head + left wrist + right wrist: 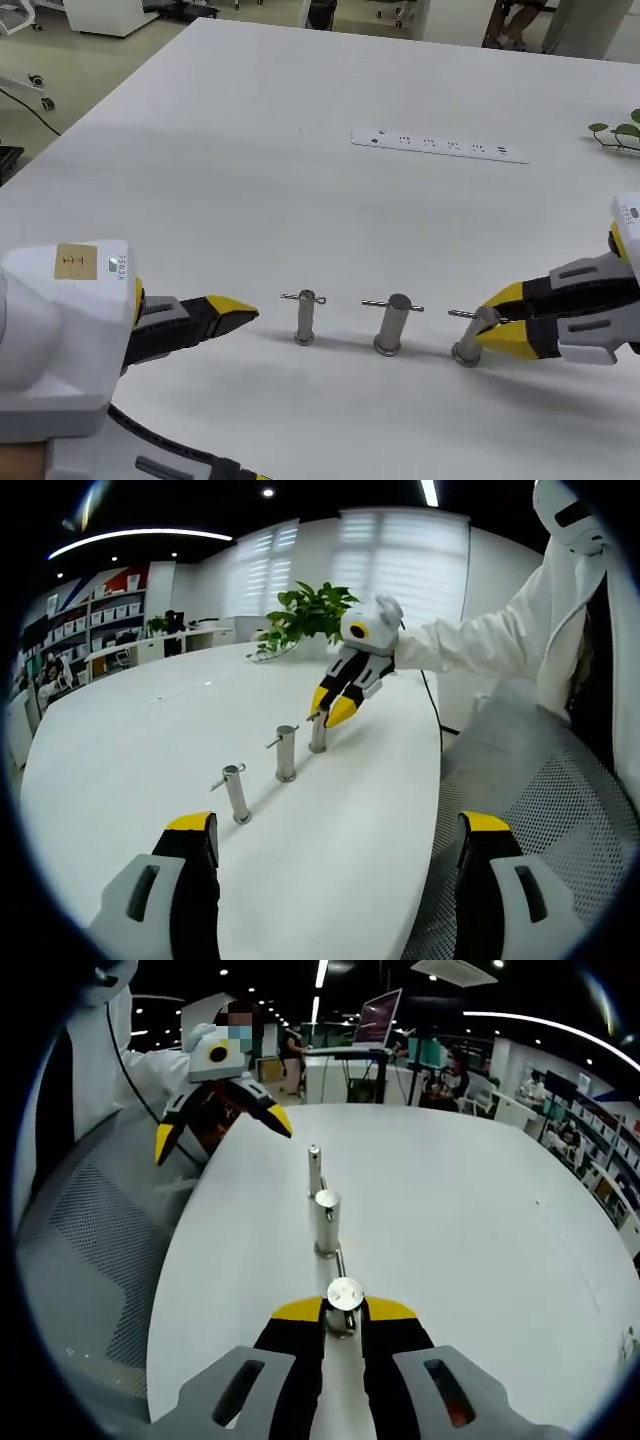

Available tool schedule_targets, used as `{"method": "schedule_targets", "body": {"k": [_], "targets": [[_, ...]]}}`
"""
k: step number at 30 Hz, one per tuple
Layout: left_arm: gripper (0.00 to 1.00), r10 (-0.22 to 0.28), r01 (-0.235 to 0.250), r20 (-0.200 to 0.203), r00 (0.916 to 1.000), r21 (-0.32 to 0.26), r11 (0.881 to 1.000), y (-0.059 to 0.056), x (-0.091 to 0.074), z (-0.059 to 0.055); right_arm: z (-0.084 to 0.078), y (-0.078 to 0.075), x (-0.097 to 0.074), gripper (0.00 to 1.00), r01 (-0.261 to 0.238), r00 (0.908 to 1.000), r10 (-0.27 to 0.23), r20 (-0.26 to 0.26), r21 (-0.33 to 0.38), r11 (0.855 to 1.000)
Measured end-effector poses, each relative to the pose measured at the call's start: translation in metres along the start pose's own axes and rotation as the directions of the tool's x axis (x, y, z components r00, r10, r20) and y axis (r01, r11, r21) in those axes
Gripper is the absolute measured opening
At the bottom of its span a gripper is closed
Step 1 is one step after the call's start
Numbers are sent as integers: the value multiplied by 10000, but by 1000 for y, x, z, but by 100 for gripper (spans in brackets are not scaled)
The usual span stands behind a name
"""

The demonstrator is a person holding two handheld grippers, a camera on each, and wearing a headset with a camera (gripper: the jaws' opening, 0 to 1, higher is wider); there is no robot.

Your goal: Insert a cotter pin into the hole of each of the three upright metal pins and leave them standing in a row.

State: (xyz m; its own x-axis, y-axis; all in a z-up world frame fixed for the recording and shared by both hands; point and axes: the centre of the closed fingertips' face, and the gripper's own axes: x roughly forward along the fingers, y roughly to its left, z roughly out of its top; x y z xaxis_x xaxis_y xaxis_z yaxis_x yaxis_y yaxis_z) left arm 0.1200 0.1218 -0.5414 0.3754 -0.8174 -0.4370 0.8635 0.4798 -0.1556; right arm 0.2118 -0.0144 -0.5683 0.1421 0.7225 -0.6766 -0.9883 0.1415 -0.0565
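Left claw [337,825] hangs empty, jaws wide apart, just off the row's left end, probably keeping clear. Three pins stand on the table [300,200]: left pin [305,322], middle pin [390,328], right pin [469,346]. Three cotters [300,297] [384,305] [460,314], one through each. Right claw [495,325] is clamped on the right pin, likely steadying it.

Left gripper [337,825] with jaws spread wide, right gripper [345,1315] with jaws clamped on metal pin [465,349]
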Motion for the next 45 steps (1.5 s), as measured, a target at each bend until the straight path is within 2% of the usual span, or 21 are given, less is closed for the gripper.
{"method": "schedule_targets", "body": {"k": [2,3,6,9,11,15,20,21,22,23,24,25,26,27,29,31,33,34,37,39,45], "targets": [[99,67,-67,32,10000,-46,10000,1,-1,1,-11,0,2,8,-70,9985,78,-542,146,9999],[99,92,-92,44,9999,-51,9999,2,-1,1,-13,-1,3,9,10,9985,0,-549,187,9998],[99,189,-188,93,9998,-53,9998,3,-3,3,-10,-6,0,17,482,9988,-468,-143,1148,9922],[99,280,-278,156,9995,-99,9996,5,-5,4,-5,-7,-8,31,788,9965,-816,186,1198,9897],[99,393,-389,237,9989,-164,9991,8,-7,6,2,-5,-18,39,1174,9911,-1247,456,1373,9835],[99,530,-517,459,9975,-295,9982,12,-7,10,4,6,-24,46,1296,9876,-1429,652,1750,9760],[99,631,-620,462,9969,-241,9978,15,-8,12,8,22,-28,59,1630,9781,-1866,916,2190,9620],[99,688,-675,478,9965,-282,9973,16,-9,12,8,26,-29,63,1677,9757,-1992,916,2730,9473],[99,702,-688,487,9963,-292,9972,16,-9,13,9,27,-30,66,1687,9751,-2018,925,2817,9446],[99,751,-736,518,9958,-306,9968,17,-10,13,12,29,-34,69,1973,9649,-2385,1095,2965,9344],[99,801,-783,527,9954,-354,9963,18,-11,13,13,28,-34,71,2053,9620,-2492,1119,3058,9297],[99,878,-843,550,9946,-618,9945,19,-11,12,14,29,-37,74,2317,9517,-2844,1160,3366,9127],[99,886,-810,628,9941,-1157,9900,18,-11,10,15,31,-40,76,2507,9446,-3079,1136,3556,9004],[99,940,-833,782,9925,-1301,9880,19,-11,10,16,34,-42,79,2604,9389,-3233,1183,3702,8917],[99,1004,-912,754,9921,-1176,9889,20,-11,7,15,37,-44,84,2708,9338,-3406,1099,4050,8733],[99,1151,-1056,716,9908,-1238,9867,22,-10,4,14,35,-47,89,2969,9206,-3751,1084,4296,8528],[99,1151,-1059,666,9911,-1275,9862,21,-10,2,9,30,-50,89,3350,9047,-4181,821,4692,8171],[99,1186,-1101,605,9911,-1289,9855,22,-11,1,6,34,-49,89,3257,9131,-4021,675,4723,8190],[99,1205,-1129,529,9913,-1286,9852,22,-11,-1,4,36,-47,93,3241,9122,-4045,655,4885,8101],[99,1212,-1128,573,9910,-1322,9848,22,-12,-1,1,41,-48,94,3102,9175,-3927,632,5044,8059],[99,1432,-1317,695,9873,-1490,9800,25,-11,3,-5,56,-49,98,3050,9285,-3700,333,5002,8104]]}}
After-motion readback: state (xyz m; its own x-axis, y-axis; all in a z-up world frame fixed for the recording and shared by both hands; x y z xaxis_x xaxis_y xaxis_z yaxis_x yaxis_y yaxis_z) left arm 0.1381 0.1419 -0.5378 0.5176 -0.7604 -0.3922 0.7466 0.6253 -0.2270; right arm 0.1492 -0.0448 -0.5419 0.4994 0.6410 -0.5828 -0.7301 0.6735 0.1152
